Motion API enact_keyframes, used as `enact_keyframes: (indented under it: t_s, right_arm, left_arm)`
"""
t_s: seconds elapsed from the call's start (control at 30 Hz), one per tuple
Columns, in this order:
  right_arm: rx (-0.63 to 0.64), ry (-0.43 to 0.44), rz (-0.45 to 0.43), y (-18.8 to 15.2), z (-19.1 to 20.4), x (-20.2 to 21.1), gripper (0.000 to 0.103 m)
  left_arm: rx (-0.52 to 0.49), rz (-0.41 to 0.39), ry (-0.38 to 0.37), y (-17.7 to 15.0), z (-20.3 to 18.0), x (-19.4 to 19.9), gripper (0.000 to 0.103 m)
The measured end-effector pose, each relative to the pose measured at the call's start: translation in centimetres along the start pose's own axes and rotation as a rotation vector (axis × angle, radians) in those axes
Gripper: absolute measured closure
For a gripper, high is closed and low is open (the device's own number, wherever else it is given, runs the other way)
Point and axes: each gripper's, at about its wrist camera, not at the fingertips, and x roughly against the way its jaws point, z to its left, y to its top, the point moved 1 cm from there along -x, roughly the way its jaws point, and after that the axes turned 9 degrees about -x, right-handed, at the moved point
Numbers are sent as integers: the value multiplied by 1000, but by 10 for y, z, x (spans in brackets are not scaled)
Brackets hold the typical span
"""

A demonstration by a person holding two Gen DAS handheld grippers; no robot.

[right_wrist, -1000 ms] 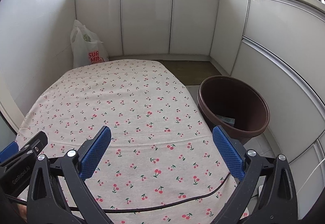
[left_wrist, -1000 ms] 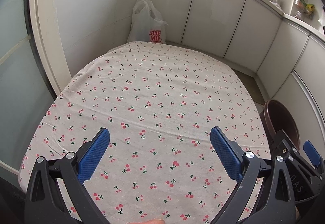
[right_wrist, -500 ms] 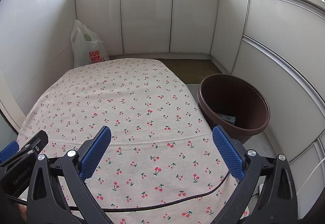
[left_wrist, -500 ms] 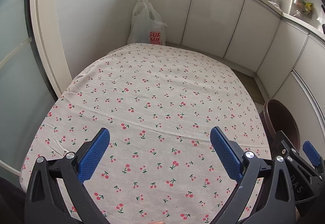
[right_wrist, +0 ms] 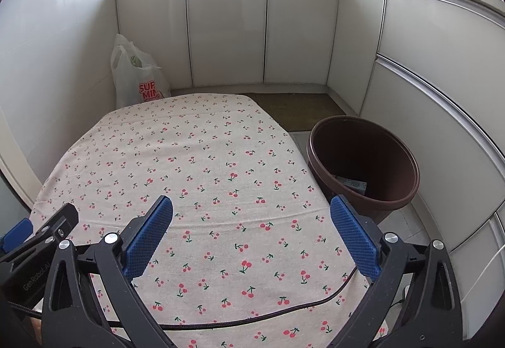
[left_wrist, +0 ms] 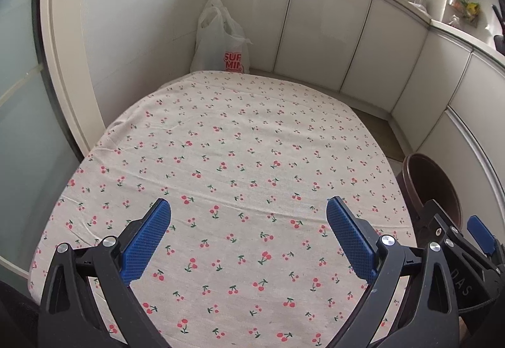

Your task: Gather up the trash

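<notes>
A table under a cherry-print cloth (left_wrist: 246,158) (right_wrist: 195,165) fills both views, and no loose trash shows on it. A brown round bin (right_wrist: 363,161) (left_wrist: 432,187) stands on the floor off the table's right side, with a flat wrapper (right_wrist: 352,183) lying in its bottom. My left gripper (left_wrist: 247,212) hovers open over the near part of the cloth, nothing between its blue pads. My right gripper (right_wrist: 251,209) is open too, over the near right part of the table beside the bin. Each gripper shows at the edge of the other's view.
A white plastic shopping bag (left_wrist: 221,41) (right_wrist: 139,79) sits on the floor beyond the table's far left corner. White cabinets (right_wrist: 227,32) run along the back and right. A dark cable (right_wrist: 252,313) lies across the near cloth. A frosted glass door (left_wrist: 22,114) stands at left.
Both views have drawn back and risen very slightly. The grippers stay open and nothing on the table has moved.
</notes>
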Motion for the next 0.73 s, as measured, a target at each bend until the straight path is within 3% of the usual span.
enact_keyframes:
  t_s: [0.43, 0.73]
  right_arm:
    - [10, -31, -58, 5, -4, 11, 7]
    - [-4, -42, -75, 7, -10, 14, 7]
  left_arm:
    - [-37, -105, -56, 7, -15, 18, 7]
    - [11, -74, -46, 7, -7, 17, 7]
